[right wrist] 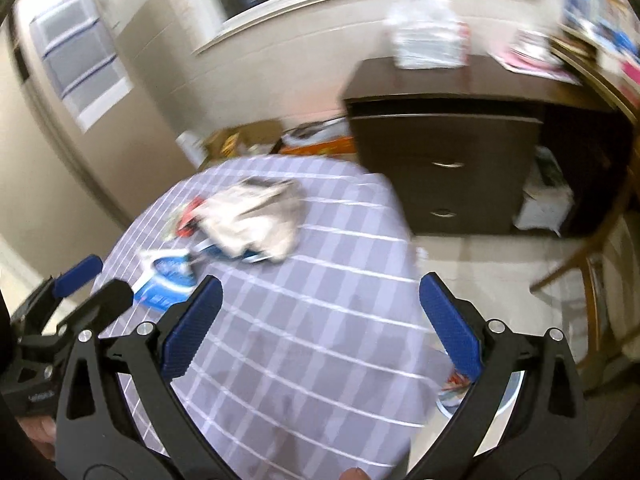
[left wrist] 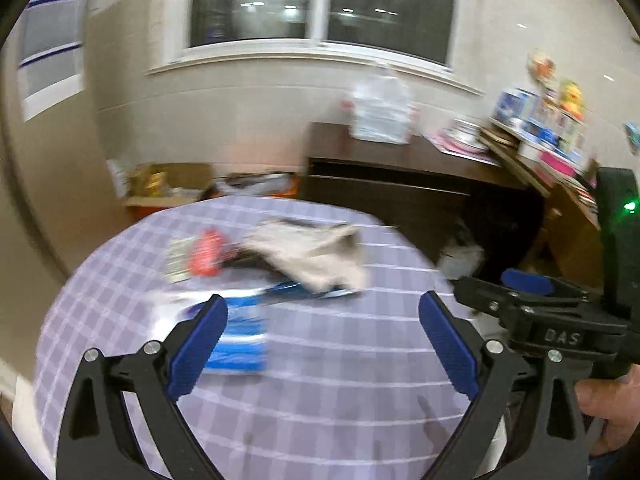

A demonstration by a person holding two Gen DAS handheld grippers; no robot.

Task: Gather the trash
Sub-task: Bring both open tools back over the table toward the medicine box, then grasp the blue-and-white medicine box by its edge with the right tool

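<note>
We hold the left gripper [left wrist: 323, 336] and right gripper [right wrist: 321, 318] spread wide, empty, above the checked table [right wrist: 320, 320]. Trash [left wrist: 308, 256] lies mid-table; only the right view shows 2 cabinet drawers [right wrist: 444, 188].

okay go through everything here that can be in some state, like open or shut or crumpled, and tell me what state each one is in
Left gripper: open, empty, above the table.
Right gripper: open, empty.
Beige wrapper: crumpled, lying on the tablecloth.
Blue and white packet: lying flat.
Red packet: lying flat beside the wrapper.
Dark cabinet: drawers shut.
White plastic bag: standing on the cabinet.
</note>
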